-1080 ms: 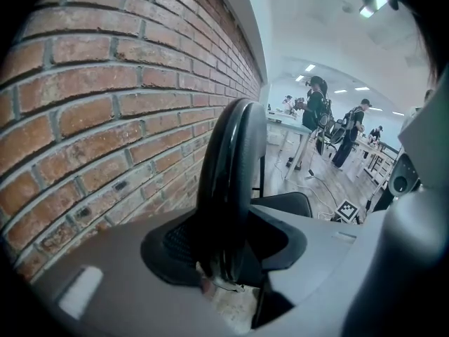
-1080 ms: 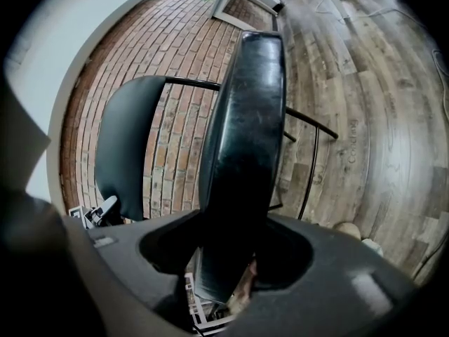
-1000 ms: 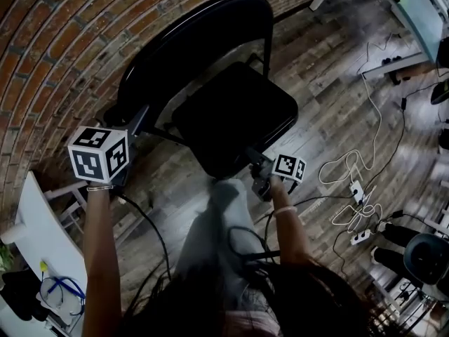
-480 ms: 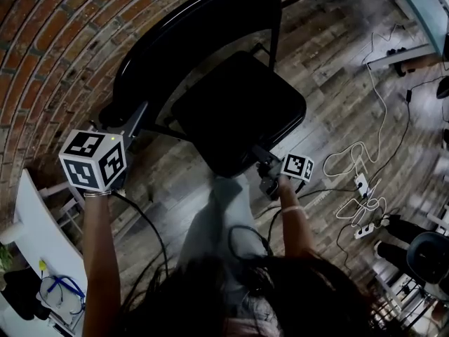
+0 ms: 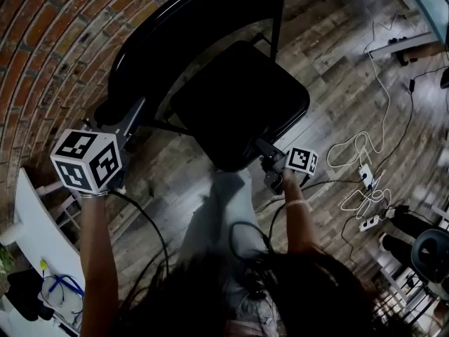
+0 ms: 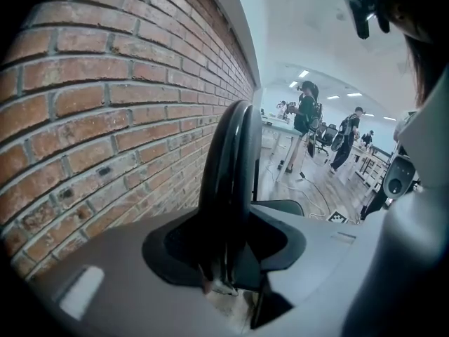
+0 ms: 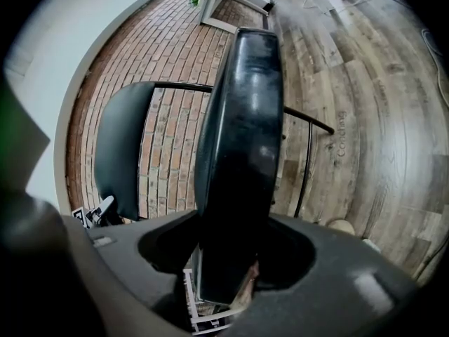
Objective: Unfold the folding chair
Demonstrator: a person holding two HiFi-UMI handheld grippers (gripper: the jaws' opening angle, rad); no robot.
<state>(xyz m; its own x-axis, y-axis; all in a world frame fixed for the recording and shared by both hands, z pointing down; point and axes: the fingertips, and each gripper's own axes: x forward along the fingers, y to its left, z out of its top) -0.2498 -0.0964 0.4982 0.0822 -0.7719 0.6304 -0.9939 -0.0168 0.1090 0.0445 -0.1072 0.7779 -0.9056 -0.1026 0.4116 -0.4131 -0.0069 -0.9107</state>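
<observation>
Chair [image 5: 245,97] is standing on the wood floor [image 5: 337,76] by the brick wall [image 5: 42,48], seat [image 5: 231,121] lying near flat, front edge pointing toward the person [image 5: 231,286]. Left gripper [image 5: 133,116] jaws are clamping the backrest [image 5: 182,41] edge, and right gripper [image 5: 261,148] jaws are clamping the seat's front.

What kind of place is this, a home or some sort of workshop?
Most likely a shared office or lab workspace: a brick wall, a wood-plank floor strewn with power strips and cables, and desks with people standing in the background.
</observation>
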